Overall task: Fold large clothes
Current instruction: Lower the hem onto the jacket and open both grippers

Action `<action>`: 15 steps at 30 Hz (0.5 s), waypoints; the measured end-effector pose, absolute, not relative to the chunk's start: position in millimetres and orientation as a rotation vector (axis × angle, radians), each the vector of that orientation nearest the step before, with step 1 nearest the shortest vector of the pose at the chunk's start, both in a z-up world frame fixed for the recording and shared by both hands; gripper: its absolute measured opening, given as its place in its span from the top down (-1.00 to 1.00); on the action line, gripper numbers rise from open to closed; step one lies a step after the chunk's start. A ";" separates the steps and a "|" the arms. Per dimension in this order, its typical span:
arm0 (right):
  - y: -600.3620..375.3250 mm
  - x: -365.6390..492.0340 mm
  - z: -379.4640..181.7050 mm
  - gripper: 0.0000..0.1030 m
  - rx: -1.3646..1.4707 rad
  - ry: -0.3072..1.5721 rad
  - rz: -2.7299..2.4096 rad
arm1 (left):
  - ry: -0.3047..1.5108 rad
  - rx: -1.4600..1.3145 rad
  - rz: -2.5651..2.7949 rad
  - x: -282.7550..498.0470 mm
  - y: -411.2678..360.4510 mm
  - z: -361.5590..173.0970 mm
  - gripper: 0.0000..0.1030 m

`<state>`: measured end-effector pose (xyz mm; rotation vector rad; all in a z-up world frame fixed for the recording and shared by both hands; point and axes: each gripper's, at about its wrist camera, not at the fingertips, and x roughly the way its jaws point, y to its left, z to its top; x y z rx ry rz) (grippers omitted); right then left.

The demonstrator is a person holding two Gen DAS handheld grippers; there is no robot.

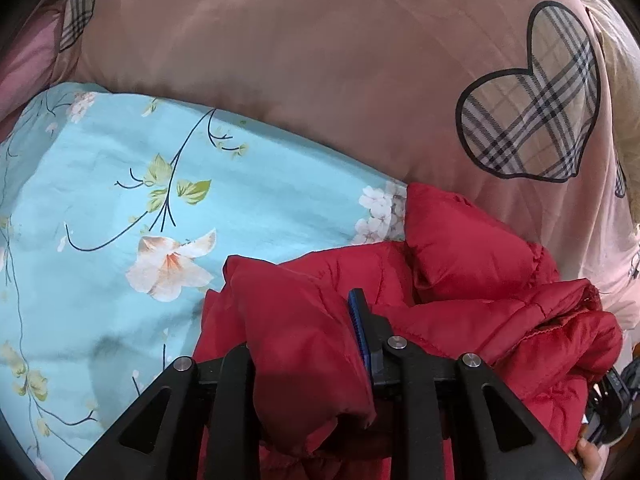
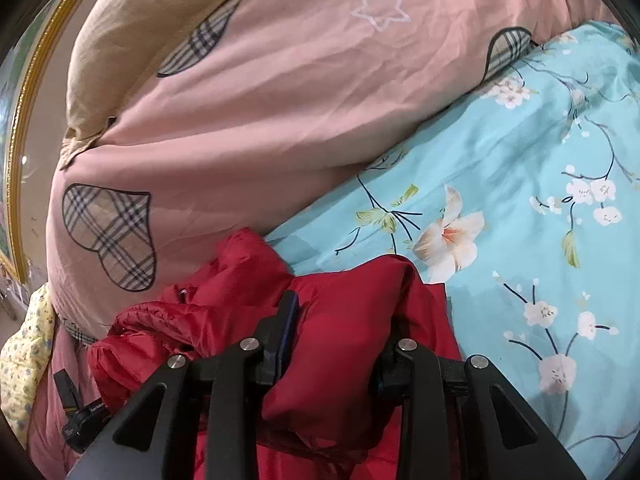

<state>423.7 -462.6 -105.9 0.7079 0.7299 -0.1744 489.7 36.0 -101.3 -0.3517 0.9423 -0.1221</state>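
From my left hand-held gripper [image 1: 304, 344] I see a thick fold of the red puffer jacket [image 1: 460, 280] bunched between the two fingers, the ribbed blue pad [image 1: 358, 328] pressing its side, so the jaws stand narrowly apart and clamped on the padding. My right hand-held gripper [image 2: 340, 344] shows the same: a fat roll of the jacket [image 2: 352, 308] wedged between its fingers, gripped. The jacket lies crumpled directly ahead of both grippers, on the pale blue flowered bedsheet [image 1: 120, 200], its far edge just beside the pink quilt [image 1: 320, 60] with plaid hearts. In the left view, the other gripper's black body shows at the lower right edge beyond the jacket.
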 end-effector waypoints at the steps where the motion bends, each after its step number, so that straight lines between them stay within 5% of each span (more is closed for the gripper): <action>1: -464.1 425.6 -109.7 0.40 0.716 0.733 -0.177 | 0.941 -0.363 -0.134 486.6 37.8 -101.2 0.45; 6: -469.4 431.2 -123.0 0.41 0.729 0.730 -0.205 | 0.905 -0.314 -0.191 458.8 46.8 -89.3 0.15; 8: -469.0 434.1 -126.0 0.41 0.723 0.726 -0.208 | 0.861 -0.302 -0.178 437.6 54.6 -78.0 -0.25; 9: -468.7 435.7 -127.9 0.41 0.720 0.727 -0.210 | 0.830 -0.301 -0.152 424.3 59.3 -70.8 -0.67; 10: -468.9 436.5 -129.2 0.41 0.719 0.726 -0.214 | 0.796 -0.306 -0.139 412.0 63.4 -65.1 -0.85; 15: -472.1 437.1 -133.6 0.38 0.735 0.723 -0.226 | 0.733 -0.278 -0.273 359.5 43.7 -50.8 -0.85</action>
